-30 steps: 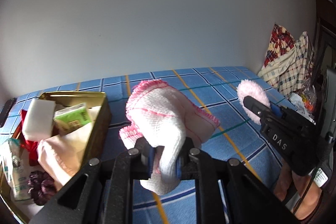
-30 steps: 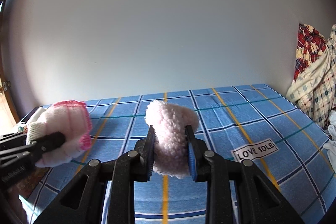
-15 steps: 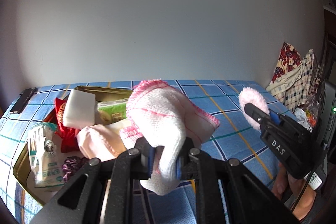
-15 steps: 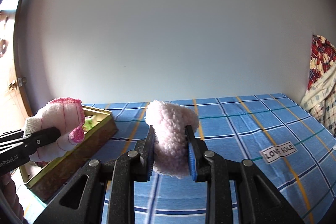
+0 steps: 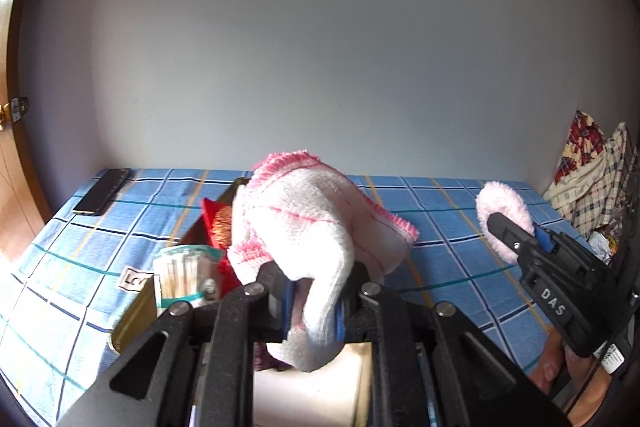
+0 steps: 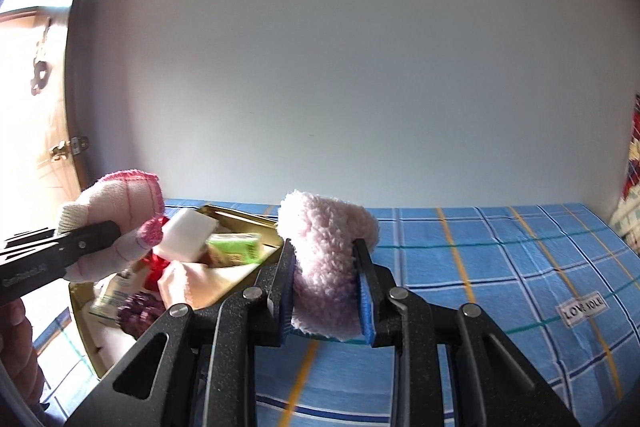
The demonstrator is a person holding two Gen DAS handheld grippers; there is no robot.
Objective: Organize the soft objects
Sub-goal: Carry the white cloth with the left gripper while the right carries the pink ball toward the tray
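My left gripper (image 5: 311, 311) clenches the pink-edged white knitted cloth (image 5: 308, 223), its tail hanging downward; my right gripper (image 6: 326, 301) grasps the upright fluffy pink pad (image 6: 326, 255).

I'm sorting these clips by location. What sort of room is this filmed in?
Most likely a bedroom in a home. The work surface looks like a bed under a blue plaid sheet against a bare wall, checked fabrics are piled at its end, and a wooden door stands at the side.
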